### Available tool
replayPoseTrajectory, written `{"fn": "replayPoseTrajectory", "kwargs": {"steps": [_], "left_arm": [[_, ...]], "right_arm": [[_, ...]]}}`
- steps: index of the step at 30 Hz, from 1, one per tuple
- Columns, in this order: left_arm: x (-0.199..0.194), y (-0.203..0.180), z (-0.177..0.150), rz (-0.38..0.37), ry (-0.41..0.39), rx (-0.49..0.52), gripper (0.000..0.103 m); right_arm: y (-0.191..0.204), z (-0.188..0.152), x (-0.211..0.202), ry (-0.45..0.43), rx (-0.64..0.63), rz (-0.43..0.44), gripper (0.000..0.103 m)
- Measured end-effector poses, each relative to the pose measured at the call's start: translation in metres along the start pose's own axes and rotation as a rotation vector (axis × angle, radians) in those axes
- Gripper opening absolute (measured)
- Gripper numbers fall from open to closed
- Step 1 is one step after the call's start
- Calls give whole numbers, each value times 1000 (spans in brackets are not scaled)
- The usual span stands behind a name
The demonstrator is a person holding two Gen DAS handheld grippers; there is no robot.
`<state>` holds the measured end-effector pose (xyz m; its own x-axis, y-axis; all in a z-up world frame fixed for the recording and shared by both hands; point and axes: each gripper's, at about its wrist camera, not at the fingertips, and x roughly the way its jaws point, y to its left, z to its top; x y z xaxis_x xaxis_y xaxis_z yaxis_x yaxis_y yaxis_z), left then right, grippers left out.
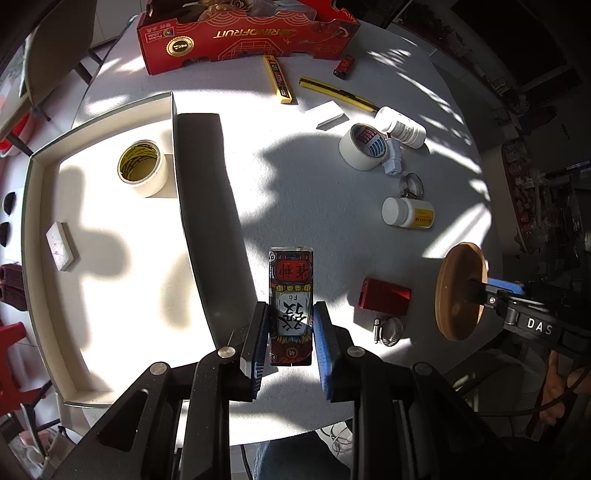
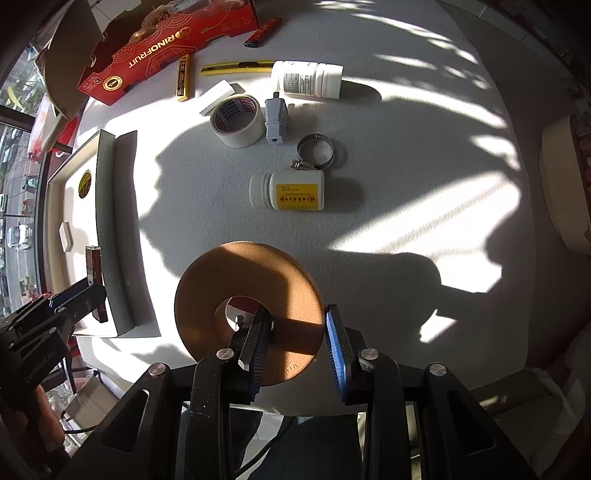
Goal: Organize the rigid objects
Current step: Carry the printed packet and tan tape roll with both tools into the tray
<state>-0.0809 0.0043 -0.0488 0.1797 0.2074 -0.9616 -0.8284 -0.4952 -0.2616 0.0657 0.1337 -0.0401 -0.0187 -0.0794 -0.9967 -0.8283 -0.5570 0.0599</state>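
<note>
My left gripper [image 1: 291,332] is shut on a card box [image 1: 291,295] printed with red and black Chinese characters, held above the table just right of the open white box [image 1: 173,110]. That box holds a tape roll [image 1: 142,168] and a small white block [image 1: 61,245]. My right gripper [image 2: 299,343] is shut on a brown cork ring [image 2: 247,273], one finger through its hole, one outside the rim. In the left wrist view the ring [image 1: 460,291] hangs at the far right.
On the table lie a red metal case [image 1: 386,297], two hose clamps [image 1: 389,326], two white bottles [image 2: 288,190], a second tape roll [image 2: 238,120], a grey plug [image 2: 275,118], a white block [image 1: 332,115], yellow cutters [image 1: 279,79], a red lighter [image 1: 344,66] and a red fruit carton [image 1: 240,33].
</note>
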Motion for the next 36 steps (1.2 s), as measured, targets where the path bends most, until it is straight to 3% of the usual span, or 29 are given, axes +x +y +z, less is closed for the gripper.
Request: {"fn": "replayPoseTrajectory", "kwargs": {"steps": [20, 36], "left_arm": [[-18, 75, -18, 19, -60, -216, 26], [-34, 128, -40, 73, -97, -360, 26]], "right_arm": [[64, 10, -5, 3, -205, -18, 31], [158, 24, -5, -8, -415, 28, 31]]}}
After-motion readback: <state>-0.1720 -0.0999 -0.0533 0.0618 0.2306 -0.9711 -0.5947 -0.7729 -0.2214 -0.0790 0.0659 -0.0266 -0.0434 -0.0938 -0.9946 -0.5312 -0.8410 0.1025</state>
